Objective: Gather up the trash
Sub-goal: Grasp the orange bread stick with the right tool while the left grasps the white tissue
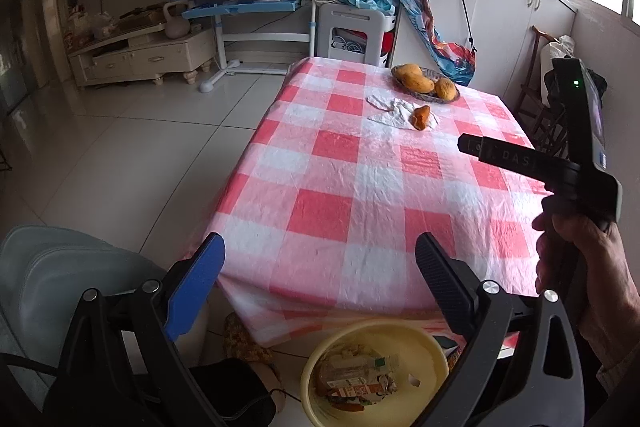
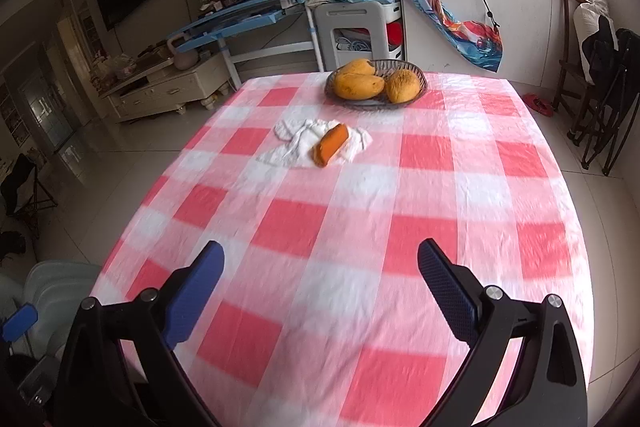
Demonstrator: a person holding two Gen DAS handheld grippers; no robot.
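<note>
Living-room clutter — a blue desk, white cabinets, a dark screen on the wall — rings a table (image 2: 500, 211) under a pink-and-white checked cloth. Toward its far end lies the trash: a crumpled white tissue (image 2: 298, 143) with an orange mango peel (image 2: 330, 145) resting on top of it, just in front of a wicker basket (image 2: 420, 89) holding three whole mangoes (image 2: 358, 85).

Your right gripper (image 2: 320, 277) hovers over the near half of the cloth, jaws spread wide and empty. Your left gripper (image 1: 320, 269) is held back off the near edge, equally wide and empty, above a yellow bin (image 1: 438, 359) on the floor that already holds wrappers; your right hand (image 1: 576, 263) shows at its right.

The tissue will likely be feather-light and limp, collapsing when pinched. The peel looks soft, probably damp and slick, so it may slide off if lifted by the paper alone. Closing on the peel and the tissue beneath it together, across the peel's narrow width, seems safest.

You have bare cloth all the way to the trash and open room on both sides. Watch the basket just behind it — and the thin cloth, which could snag on low fingertips. The bin sits below the near edge, well apart from the trash.
</note>
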